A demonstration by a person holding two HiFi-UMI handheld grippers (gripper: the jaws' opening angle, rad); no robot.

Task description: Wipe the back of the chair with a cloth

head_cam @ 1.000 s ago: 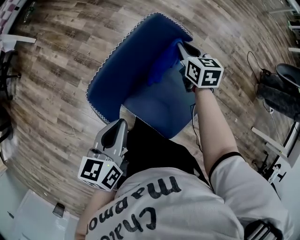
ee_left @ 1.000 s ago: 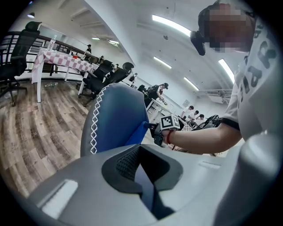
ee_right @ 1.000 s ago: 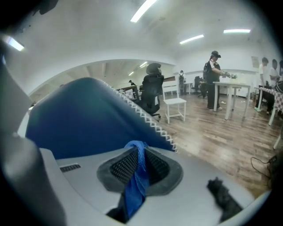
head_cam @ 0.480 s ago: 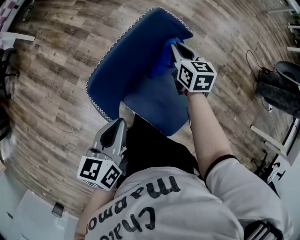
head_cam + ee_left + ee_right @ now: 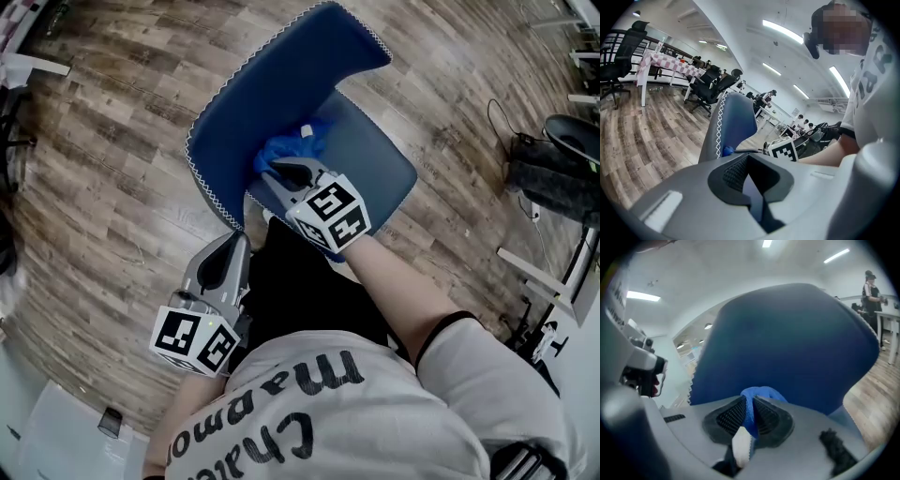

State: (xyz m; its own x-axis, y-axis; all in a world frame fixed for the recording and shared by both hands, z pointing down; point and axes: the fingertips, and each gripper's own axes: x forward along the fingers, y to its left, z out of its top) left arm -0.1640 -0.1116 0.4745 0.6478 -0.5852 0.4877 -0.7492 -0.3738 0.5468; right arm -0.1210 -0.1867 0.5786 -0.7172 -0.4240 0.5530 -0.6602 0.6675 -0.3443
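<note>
A blue chair stands on the wooden floor, its curved back point(image 5: 272, 94) with white edge stitching rising over the seat point(image 5: 375, 169). My right gripper point(image 5: 281, 171) is shut on a bright blue cloth point(image 5: 286, 150) and presses it against the lower inner face of the back point(image 5: 787, 343), near the left edge. In the right gripper view the cloth point(image 5: 759, 397) bulges from between the jaws. My left gripper point(image 5: 225, 267) hangs beside the person's body, jaws shut and empty, away from the chair point(image 5: 733, 124).
Black office chairs point(image 5: 710, 86) and a table with a checked cloth point(image 5: 665, 65) stand in the room. Dark bags and cables point(image 5: 553, 178) lie at the right on the floor. Wooden floor point(image 5: 103, 187) spreads left of the chair.
My right gripper has dragged the cloth down and leftward across the chair back, from its upper right edge to its lower left part. The chair has turned slightly. The left gripper stayed put.
</note>
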